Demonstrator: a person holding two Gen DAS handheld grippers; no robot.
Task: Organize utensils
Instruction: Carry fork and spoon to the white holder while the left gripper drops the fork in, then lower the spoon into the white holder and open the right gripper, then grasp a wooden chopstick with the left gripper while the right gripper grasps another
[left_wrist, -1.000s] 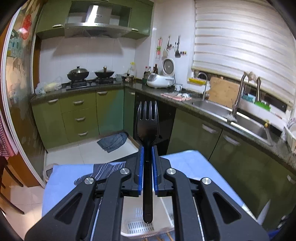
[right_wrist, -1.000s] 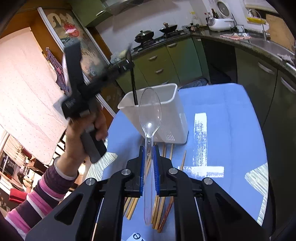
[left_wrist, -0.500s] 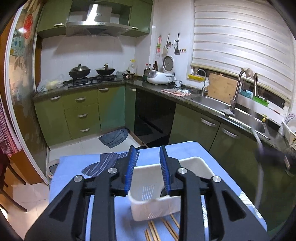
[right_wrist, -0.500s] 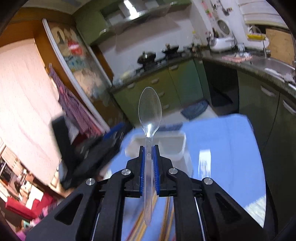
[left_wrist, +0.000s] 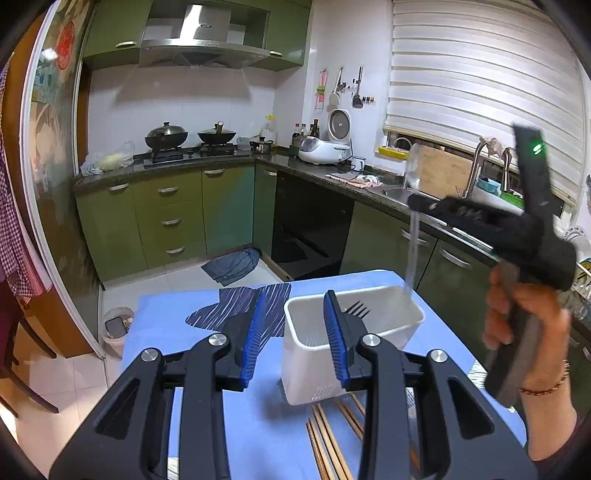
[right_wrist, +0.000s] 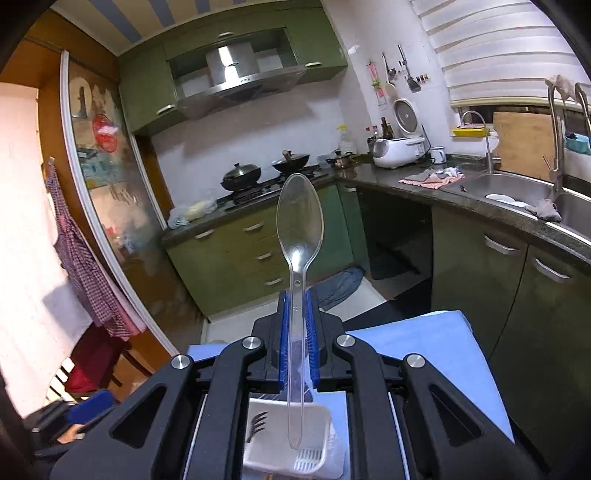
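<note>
Utensil bin (left_wrist: 384, 325), white, is now holding the black fork (left_wrist: 356, 309) at its 12 o'clock wall. Left gripper (left_wrist: 295, 332), which pinched that fork a second ago, is gaping empty. Right gripper (right_wrist: 295, 332) is still pinching the clear spoon (right_wrist: 300, 236) above the bin.

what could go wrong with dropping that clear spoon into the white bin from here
The clear spoon hangs handle-down over the white bin, held high in the right gripper. If released off-centre, the handle tip could strike the rim and bounce onto the blue cloth.

The black fork already leans inside, so the spoon may land on it and tip out.

The bin looks light; a knock might tip it onto the chopsticks beside its base.
</note>
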